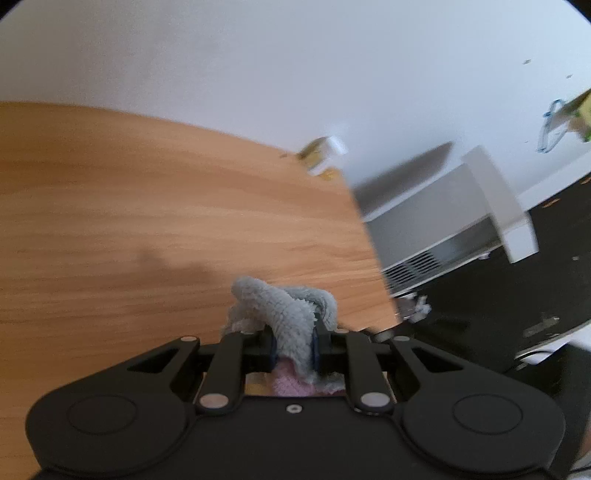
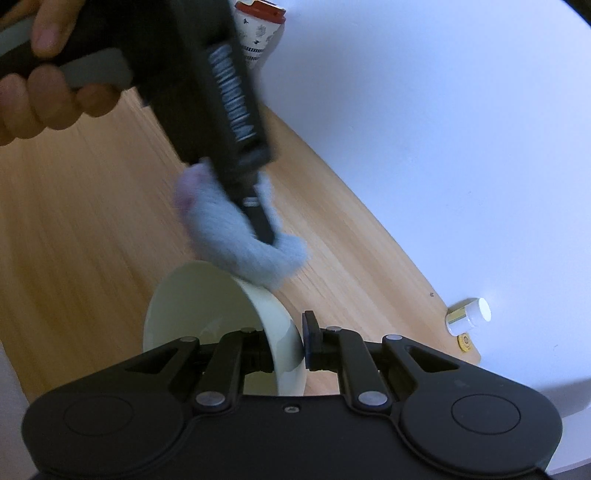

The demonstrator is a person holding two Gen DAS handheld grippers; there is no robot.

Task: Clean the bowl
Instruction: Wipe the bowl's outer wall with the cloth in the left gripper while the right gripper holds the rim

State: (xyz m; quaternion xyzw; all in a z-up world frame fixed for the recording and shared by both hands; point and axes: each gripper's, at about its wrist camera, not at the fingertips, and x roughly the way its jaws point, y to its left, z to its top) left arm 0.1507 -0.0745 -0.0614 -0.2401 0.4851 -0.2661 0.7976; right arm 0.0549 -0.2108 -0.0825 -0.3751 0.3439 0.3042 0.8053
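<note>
The bowl (image 2: 221,317), pale cream and tipped on its side so its opening faces left, sits at the near end of the right gripper (image 2: 290,347), whose fingers are drawn narrow on the bowl's wall: one finger lies inside the bowl against the inner surface, the other, with its blue pad (image 2: 312,338), presses the outer surface, so the wall is pinched between them. Above the bowl's upper rim hangs a grey fluffy cloth (image 2: 251,243) with a pink patch on its far side; its lower edge touches or nearly touches the rim, though blur makes the contact hard to judge. The cloth is clamped by the left gripper (image 1: 293,347), which comes down toward the bowl from the upper left, held by a hand (image 2: 44,92). In the left wrist view its fingers are closed narrow on a fold of the cloth, which bulges out ahead of the tips with pink showing beneath. The bowl is held over a wooden table (image 2: 92,221). Beyond the bowl, at the table's far edge by the white wall, stands a patterned cup with a red lid (image 2: 258,33); to the bowl's right, near the table's corner, lies a small bottle with a white cap (image 2: 469,315).
</note>
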